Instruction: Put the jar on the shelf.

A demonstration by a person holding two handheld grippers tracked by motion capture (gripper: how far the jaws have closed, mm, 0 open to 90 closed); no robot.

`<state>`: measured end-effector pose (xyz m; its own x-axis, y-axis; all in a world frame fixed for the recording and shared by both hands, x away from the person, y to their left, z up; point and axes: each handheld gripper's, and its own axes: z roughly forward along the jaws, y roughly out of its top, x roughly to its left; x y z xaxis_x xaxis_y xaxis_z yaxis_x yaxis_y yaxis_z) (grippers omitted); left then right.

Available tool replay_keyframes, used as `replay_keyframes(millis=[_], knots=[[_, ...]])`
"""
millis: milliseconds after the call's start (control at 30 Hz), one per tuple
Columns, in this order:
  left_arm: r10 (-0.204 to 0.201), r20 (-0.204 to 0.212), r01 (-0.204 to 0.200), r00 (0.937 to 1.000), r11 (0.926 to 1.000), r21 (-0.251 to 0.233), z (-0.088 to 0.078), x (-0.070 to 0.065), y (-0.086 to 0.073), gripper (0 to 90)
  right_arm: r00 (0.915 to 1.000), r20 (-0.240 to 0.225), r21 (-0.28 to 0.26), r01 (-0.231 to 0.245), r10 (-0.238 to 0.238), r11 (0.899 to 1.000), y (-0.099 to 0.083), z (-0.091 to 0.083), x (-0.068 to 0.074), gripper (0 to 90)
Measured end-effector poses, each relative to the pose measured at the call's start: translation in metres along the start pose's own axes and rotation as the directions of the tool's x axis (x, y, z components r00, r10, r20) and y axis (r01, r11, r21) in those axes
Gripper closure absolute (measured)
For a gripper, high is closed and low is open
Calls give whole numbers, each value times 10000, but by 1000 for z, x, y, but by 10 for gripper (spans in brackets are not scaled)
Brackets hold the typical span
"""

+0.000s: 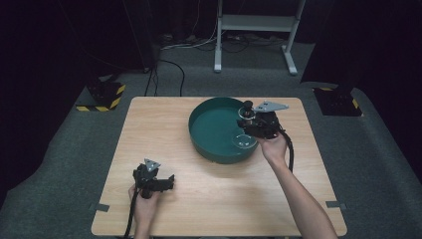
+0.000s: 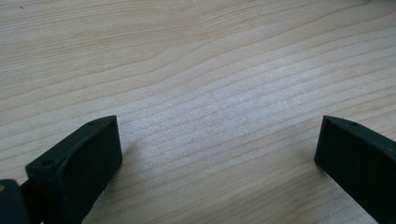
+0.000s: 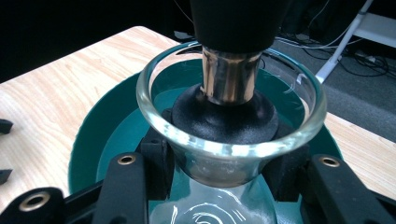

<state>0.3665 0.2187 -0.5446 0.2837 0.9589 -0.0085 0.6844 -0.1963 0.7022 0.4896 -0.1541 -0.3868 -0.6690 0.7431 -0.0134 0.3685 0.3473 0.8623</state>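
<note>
The worktop (image 1: 164,144) is pale wood with fine wavy grain. The basin (image 1: 209,144) near its far edge is dark teal — walls and floor alike. Both tools — left (image 1: 169,181), right (image 1: 247,124) — are black; each carries a grey plate. The glass bowl (image 3: 224,154) is clear, the plunger (image 3: 229,74) in it black with a coppery metal neck. The floor (image 1: 59,149) is grey-green carpet; two black-and-yellow striped blocks (image 1: 107,97) sit on it.

The pale wood counter (image 1: 214,199) stands on grey carpet (image 1: 59,164). Beyond its far edge a white metal stand (image 1: 256,25) rises among loose black cables (image 1: 169,69), and yellow-and-black striped blocks (image 1: 107,97) sit near both far corners.
</note>
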Motion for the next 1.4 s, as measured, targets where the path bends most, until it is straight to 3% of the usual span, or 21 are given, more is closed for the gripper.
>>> replay_keyframes(millis=[367,733,1133,1400], knots=[[-6,1,6,10000,10000,-2,0,0,0,9,9994,295,194,-192,186,9996,-2,28,4,520],[4,-1,-4,10000,10000,-9,0,0,0,9,9975,355,197,-623,616,9979,-5,43,6,499],[8,0,-8,10000,10000,-8,0,0,0,9,9984,518,572,-258,228,9980,-10,56,13,501],[6,0,-6,10000,10000,-9,0,0,0,9,9988,427,408,-258,240,9988,-14,54,12,501]])
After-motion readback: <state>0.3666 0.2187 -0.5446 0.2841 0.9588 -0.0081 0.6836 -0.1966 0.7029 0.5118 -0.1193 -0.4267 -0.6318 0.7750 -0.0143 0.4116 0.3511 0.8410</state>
